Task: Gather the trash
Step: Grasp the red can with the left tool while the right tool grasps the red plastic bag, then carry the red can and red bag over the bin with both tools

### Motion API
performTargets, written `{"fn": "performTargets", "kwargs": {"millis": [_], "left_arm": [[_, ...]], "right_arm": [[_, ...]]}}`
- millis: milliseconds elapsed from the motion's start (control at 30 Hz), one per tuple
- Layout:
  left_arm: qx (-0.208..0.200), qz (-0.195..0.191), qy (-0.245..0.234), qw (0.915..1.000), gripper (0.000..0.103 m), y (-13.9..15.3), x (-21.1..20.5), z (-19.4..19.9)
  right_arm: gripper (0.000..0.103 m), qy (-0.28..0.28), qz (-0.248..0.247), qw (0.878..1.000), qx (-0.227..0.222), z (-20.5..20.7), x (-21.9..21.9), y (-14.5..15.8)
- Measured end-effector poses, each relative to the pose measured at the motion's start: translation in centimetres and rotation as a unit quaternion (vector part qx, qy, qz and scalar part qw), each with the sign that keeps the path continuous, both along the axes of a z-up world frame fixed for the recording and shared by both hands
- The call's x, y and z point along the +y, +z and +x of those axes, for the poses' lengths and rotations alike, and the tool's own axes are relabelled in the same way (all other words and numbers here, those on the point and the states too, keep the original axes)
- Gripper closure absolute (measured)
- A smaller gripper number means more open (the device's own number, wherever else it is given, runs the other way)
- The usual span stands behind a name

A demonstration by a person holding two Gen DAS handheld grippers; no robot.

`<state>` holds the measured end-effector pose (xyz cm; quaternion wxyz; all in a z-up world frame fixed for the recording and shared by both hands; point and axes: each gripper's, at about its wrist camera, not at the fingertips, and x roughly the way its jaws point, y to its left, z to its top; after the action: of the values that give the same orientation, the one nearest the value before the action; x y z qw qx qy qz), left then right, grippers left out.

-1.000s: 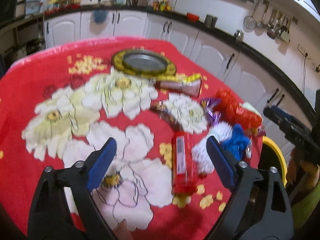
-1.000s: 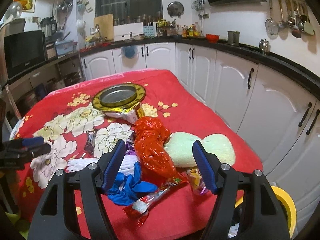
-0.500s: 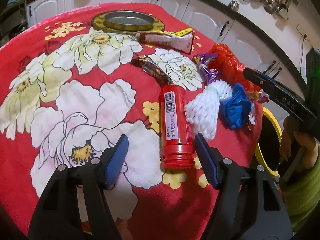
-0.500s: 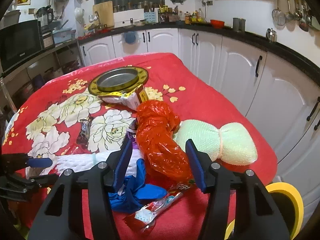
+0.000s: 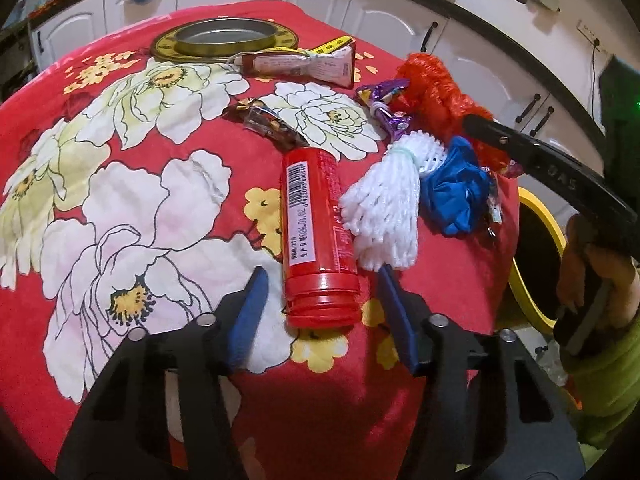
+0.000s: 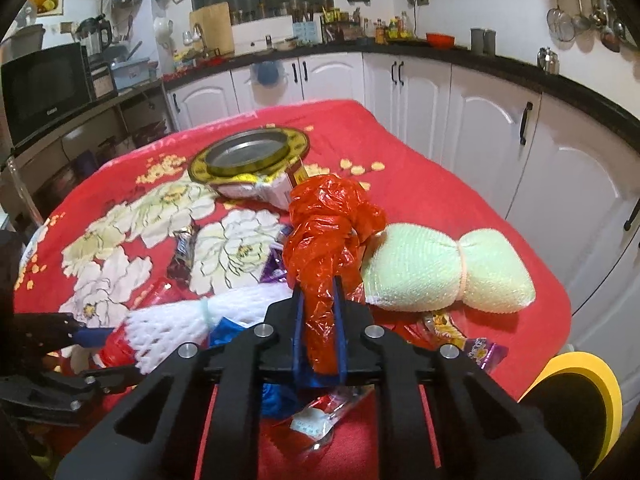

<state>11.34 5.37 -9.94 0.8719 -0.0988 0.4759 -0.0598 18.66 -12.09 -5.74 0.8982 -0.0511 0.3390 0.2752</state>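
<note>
The left gripper [image 5: 320, 286] stands wide, its blue pads on either side of the cap end of a red plastic bottle [image 5: 316, 220] that lies on its side on the flowered red tablecloth [image 5: 120, 184], barcode up, cap toward the near edge. The bottle sits between the pads but touches neither. To grip it well, this gripper should probably go a little farther along the body, past the ribbed cap, and close squarely across the round wall so the bottle does not roll away. Just right of the bottle lie a white foam net sleeve [image 5: 386, 204] and a crumpled blue glove [image 5: 456, 192], close enough for the right pad to snag. Farther right, the right gripper [image 6: 318, 322] is narrow, clamped on the lower tail of a knotted red plastic bag [image 6: 328, 228]; a pale green foam bundle [image 6: 440, 272] lies beside it. The yellow-rimmed bin [image 6: 576, 396] waits off the table's near right corner.
</note>
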Motion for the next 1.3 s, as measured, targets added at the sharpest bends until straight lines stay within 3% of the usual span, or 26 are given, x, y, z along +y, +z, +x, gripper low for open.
{"fn": "performTargets", "kwargs": {"millis": [133, 367, 867, 1067, 1300], "left_arm": [[0.004, -0.006, 0.003, 1.0000, 0.075, 0.0, 0.5, 0.0], [-0.004, -0.008, 0.001, 1.0000, 0.076, 0.6, 0.7, -0.1], [-0.100, -0.024, 0.064, 0.9926, 0.076, 5.1, 4.0, -1.5], [-0.138, -0.024, 0.040, 0.9894, 0.076, 7.1, 1.7, -2.2], [-0.153, -0.026, 0.014, 0.9878, 0.076, 8.1, -1.1, -2.2]], "right_arm": [[0.092, 0.000, 0.016, 1.000, -0.020, -1.0, -0.4, 1.2], [0.092, 0.001, 0.039, 0.998, -0.044, -2.6, -1.1, 3.0], [0.092, -0.002, 0.071, 0.996, -0.058, -5.2, -3.3, 4.9], [0.092, -0.010, 0.077, 0.995, -0.063, -6.0, -4.3, 5.3], [0.092, -0.019, 0.085, 0.993, -0.076, -7.3, -5.7, 6.2]]}}
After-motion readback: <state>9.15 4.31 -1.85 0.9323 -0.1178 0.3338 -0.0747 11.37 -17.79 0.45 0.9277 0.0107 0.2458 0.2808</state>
